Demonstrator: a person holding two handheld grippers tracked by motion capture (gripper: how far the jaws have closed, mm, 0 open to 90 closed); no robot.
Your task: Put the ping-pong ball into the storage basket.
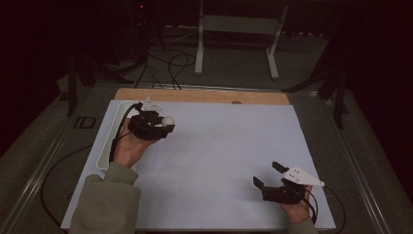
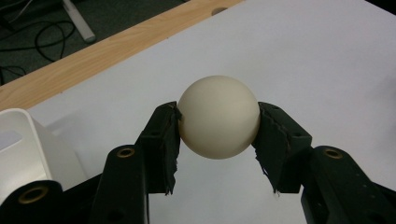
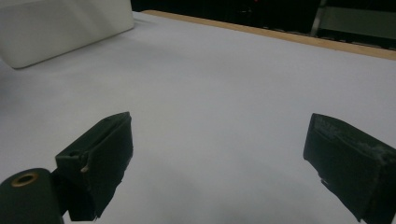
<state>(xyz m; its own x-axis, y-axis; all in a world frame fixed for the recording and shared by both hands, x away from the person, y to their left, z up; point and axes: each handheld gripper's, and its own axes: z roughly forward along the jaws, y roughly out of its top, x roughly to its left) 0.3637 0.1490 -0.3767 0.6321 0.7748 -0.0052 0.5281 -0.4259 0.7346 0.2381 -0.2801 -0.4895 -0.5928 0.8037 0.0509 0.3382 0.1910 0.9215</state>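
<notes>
Nearest us, the right gripper [image 1: 267,174] rests on the white mat [image 1: 219,146], jaws spread wide and holding nothing. Farther along the mat, the left gripper [image 1: 164,126] pinches a cream ball [image 2: 218,116] just beside the white tray [image 2: 25,144]. We see no readable writing.

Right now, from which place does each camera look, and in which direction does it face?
High view: above the person's side, facing forward and down on the table; forearms, hands, left gripper and right gripper show.
Left gripper view: rides the left gripper, looking along its jaws at the white ball.
Right gripper view: rides the right gripper, looking across the sheet between wide-apart jaws.
Shared: the white tray shows in all three views.
</notes>
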